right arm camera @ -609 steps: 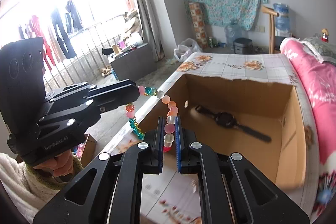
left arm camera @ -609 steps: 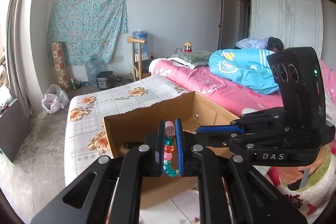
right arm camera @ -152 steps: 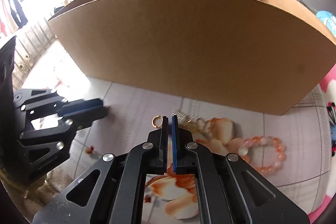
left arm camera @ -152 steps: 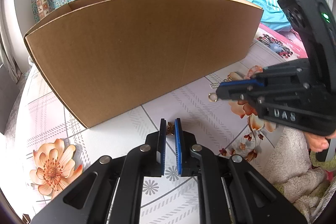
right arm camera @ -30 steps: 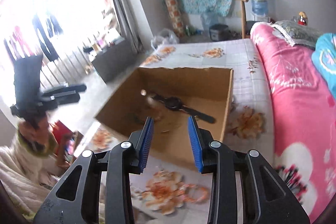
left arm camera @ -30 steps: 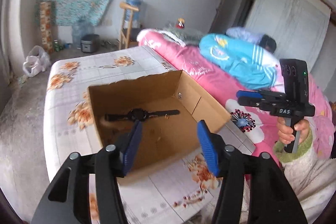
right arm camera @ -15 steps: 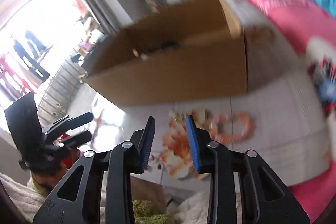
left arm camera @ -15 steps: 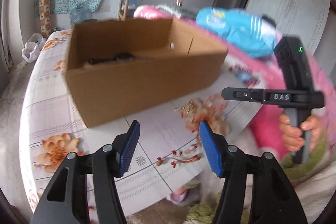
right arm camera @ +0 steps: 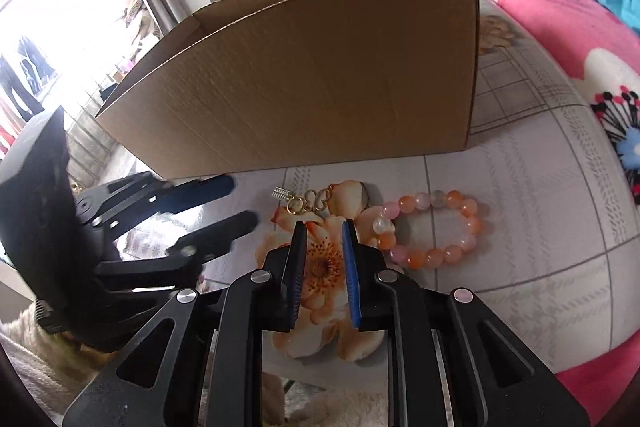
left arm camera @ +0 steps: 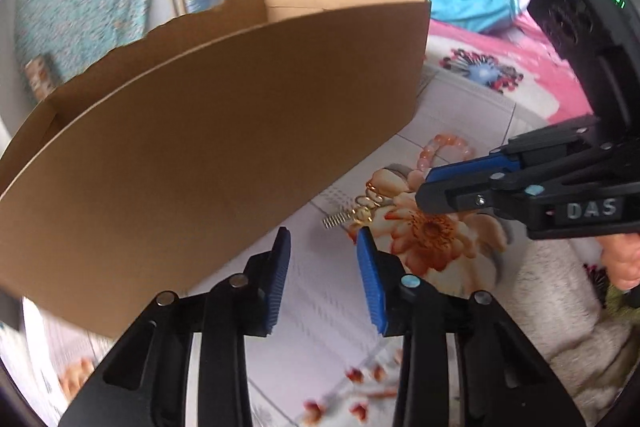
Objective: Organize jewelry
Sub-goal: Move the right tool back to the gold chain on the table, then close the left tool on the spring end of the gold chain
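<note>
- The letters "DAS" are seen in pale raised capitals on the black body of the right gripper (left arm camera: 436,189), in the left wrist view.
- No other lettering, label or number can be read; nothing is printed on the cardboard box (right arm camera: 320,75).

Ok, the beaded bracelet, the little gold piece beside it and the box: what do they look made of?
Beaded bracelet: glossy, translucent pink and orange round beads, likely glass or polished stone.
Gold piece: thin shiny gold-toned metal loops with a small silvery coil at one end.
Box: plain brown corrugated cardboard, matte, with a ragged torn top edge.
</note>
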`<move>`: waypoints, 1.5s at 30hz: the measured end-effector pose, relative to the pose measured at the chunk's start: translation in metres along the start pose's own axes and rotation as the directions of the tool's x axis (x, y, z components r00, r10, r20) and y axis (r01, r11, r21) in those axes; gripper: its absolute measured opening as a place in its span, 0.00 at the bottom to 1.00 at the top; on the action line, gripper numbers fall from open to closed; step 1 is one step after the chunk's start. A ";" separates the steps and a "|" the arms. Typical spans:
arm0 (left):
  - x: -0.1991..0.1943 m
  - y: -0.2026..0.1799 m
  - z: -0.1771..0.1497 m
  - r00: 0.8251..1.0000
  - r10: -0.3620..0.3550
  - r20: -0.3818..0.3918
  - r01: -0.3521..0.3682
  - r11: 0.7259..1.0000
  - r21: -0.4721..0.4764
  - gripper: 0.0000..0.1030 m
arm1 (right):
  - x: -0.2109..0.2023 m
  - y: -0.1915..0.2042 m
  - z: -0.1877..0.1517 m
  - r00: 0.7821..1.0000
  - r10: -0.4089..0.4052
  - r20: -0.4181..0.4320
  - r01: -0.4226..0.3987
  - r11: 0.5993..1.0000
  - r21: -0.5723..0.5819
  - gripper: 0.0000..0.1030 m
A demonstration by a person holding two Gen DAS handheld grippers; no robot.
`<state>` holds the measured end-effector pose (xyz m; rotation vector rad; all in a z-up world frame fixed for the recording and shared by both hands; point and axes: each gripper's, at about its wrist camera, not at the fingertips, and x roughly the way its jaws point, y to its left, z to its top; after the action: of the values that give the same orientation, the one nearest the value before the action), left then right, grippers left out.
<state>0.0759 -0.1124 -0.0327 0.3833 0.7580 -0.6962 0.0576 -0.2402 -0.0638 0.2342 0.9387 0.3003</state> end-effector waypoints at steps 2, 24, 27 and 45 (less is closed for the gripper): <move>0.005 -0.002 0.002 0.999 -0.040 -0.007 0.040 0.998 0.041 0.32 | 0.003 -0.001 0.006 1.000 0.013 -0.003 -0.013 1.000 0.003 0.17; 0.018 0.000 0.019 0.980 -0.179 -0.083 0.190 0.971 0.143 0.08 | 0.010 0.005 -0.002 0.999 0.036 -0.021 -0.035 0.999 0.011 0.19; 0.016 -0.005 0.017 0.981 -0.171 -0.093 0.184 0.969 0.163 0.04 | 0.005 0.007 -0.004 0.999 0.033 -0.010 -0.033 0.999 0.013 0.19; -0.022 -0.009 -0.023 0.997 -0.049 -0.063 0.051 0.998 0.021 0.04 | -0.014 0.019 -0.022 1.000 0.019 0.022 -0.018 0.999 -0.026 0.25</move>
<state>0.0471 -0.0963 -0.0332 0.4098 0.8219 -0.7430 0.0294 -0.2262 -0.0602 0.2220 0.9100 0.3264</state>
